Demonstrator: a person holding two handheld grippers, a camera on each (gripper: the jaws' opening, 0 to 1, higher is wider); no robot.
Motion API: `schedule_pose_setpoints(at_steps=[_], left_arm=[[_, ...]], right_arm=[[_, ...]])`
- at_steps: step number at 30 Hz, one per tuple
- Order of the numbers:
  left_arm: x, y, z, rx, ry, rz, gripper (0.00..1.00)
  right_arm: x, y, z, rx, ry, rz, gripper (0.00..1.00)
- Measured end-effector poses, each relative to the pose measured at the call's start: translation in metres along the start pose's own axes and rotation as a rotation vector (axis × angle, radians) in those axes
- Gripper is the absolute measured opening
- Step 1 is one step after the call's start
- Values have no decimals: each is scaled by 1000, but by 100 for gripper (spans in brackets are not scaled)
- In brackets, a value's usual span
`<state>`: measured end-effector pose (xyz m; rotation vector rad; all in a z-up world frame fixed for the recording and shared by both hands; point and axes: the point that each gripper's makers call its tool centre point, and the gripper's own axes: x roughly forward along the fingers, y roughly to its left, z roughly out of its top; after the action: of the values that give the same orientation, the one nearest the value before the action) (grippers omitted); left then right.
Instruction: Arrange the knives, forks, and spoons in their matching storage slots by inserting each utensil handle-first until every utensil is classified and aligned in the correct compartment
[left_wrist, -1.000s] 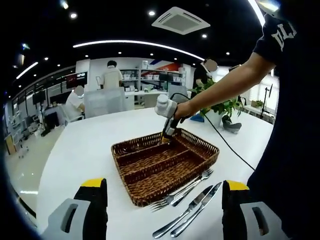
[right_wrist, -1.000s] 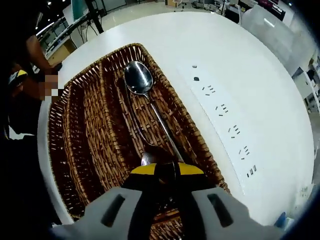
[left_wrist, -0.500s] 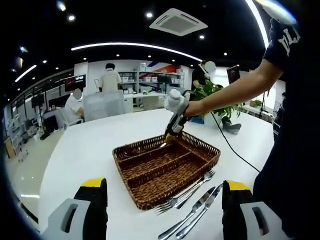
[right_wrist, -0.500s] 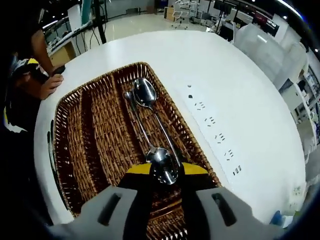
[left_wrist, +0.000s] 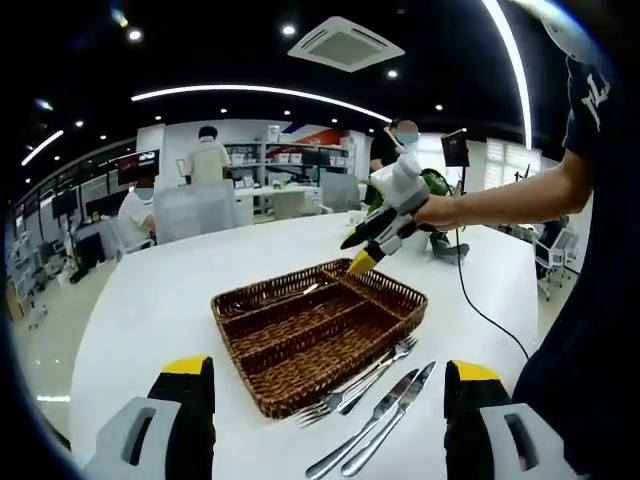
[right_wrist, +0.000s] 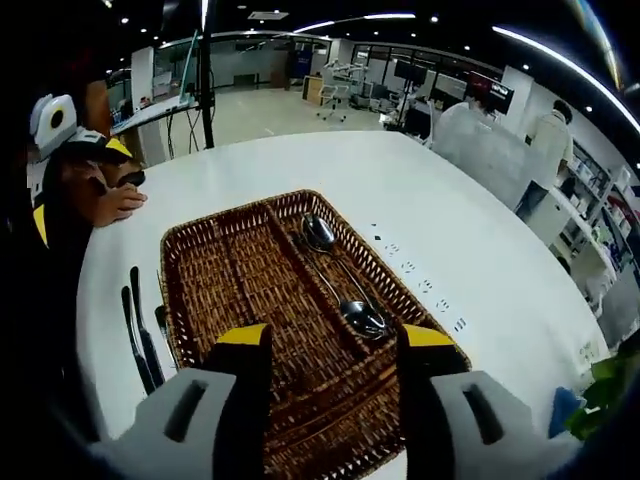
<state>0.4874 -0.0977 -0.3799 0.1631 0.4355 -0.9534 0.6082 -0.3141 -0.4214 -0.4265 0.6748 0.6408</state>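
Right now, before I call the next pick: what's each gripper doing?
Left gripper: open, holding nothing, above the forks and knives.
Right gripper: open, empty, over the basket with both spoons.

White round table (left_wrist: 160, 290); potted plant (right_wrist: 600, 395) at edge; people behind

- Your left gripper (left_wrist: 325, 420): grey jaws, yellow tips.
- Your right gripper (right_wrist: 325, 400): identical grey jaws, yellow tips.
- Your sleeve (left_wrist: 590, 100): dark navy, short, white lettering.
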Motion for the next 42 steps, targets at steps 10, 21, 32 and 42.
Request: schedule_pose_setpoints(at_steps=[10, 21, 32, 42], left_arm=[[7, -4, -3, 13, 10, -40, 100], [7, -6, 0, 35, 3, -56, 100], [1, -10, -1, 33, -6, -67, 100], [2, -15, -5, 16, 10, -79, 100]], right_arm=[[-51, 17, -13, 115, -85, -80, 77], [-90, 42, -36, 151, -115, -135, 96], [-120, 69, -63, 210, -119, -137, 99], [-130, 77, -69, 222, -128, -145, 99]])
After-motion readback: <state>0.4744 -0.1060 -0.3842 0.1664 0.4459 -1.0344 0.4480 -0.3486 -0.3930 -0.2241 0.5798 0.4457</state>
